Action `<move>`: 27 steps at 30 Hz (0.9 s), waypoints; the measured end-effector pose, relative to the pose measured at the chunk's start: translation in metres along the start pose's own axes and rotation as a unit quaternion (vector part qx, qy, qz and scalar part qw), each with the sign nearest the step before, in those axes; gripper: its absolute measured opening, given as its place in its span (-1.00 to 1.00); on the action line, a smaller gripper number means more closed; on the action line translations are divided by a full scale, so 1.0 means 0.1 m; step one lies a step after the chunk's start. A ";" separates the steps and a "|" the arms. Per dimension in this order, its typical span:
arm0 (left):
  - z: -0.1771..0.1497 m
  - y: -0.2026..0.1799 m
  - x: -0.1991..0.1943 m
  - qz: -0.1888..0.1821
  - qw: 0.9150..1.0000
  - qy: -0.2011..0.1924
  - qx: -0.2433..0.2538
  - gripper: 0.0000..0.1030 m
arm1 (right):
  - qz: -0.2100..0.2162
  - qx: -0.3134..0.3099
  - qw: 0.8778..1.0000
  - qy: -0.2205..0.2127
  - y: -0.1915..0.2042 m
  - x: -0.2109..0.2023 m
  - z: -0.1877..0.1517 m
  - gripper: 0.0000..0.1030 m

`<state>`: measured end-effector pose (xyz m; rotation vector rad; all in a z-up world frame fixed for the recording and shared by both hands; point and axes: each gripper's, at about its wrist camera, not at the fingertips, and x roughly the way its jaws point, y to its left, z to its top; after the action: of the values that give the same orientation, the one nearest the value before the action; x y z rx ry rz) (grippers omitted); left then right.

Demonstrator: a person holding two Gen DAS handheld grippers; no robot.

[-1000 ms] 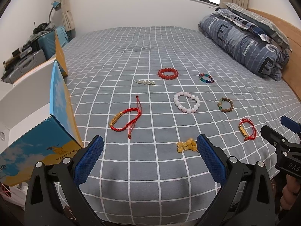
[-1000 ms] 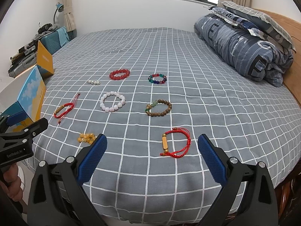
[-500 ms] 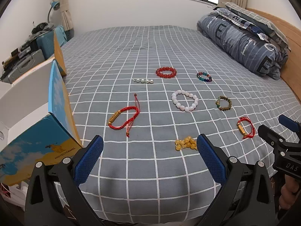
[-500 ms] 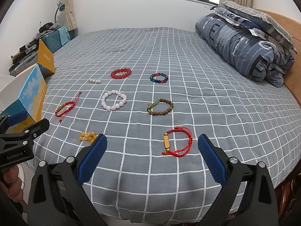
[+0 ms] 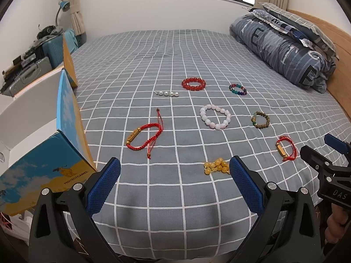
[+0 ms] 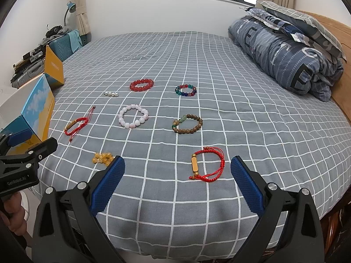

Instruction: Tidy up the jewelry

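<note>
Grey checked bedding is covering the bed (image 5: pixel 175 50), and the jewelry is lying spread across its near half. A red bead bracelet (image 5: pixel 193 84) is sitting farthest back, with pearls (image 5: pixel 167 93) to its left and a multicolour bracelet (image 5: pixel 237 89) to its right. Nearer, a pink bracelet (image 5: pixel 215 117) is lying between a red cord bracelet (image 5: pixel 143 137) and a wooden bracelet (image 5: pixel 260 119). Amber beads (image 5: pixel 216 166) are bunching close to the bed's edge, and a second cord bracelet (image 6: pixel 207 166) is lying off to their right.

Both grippers are hovering above the near edge. The left gripper (image 5: pixel 175 175) is holding its jaws wide apart, empty, with the amber beads just by its right finger. The right gripper (image 6: pixel 177 175) is also spread wide, empty, framing the second cord bracelet. An open blue-and-yellow box (image 5: pixel 65 114) is standing beside the bed on the left.
</note>
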<state>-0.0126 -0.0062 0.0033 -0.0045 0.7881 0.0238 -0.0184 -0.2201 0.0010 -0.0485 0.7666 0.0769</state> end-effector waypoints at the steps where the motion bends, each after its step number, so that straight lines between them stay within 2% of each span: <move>1: 0.00 0.00 0.00 0.000 1.000 0.000 0.000 0.89 | 0.000 0.000 1.000 0.000 0.00 0.00 0.00 0.81; 27: 0.05 -0.01 -0.01 -0.002 1.000 -0.001 0.000 0.89 | 0.000 0.000 1.000 -0.002 0.00 -0.01 0.01 0.81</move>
<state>-0.0095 -0.0068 0.0072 -0.0058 0.7866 0.0189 -0.0183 -0.2196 0.0027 -0.0481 0.7619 0.0765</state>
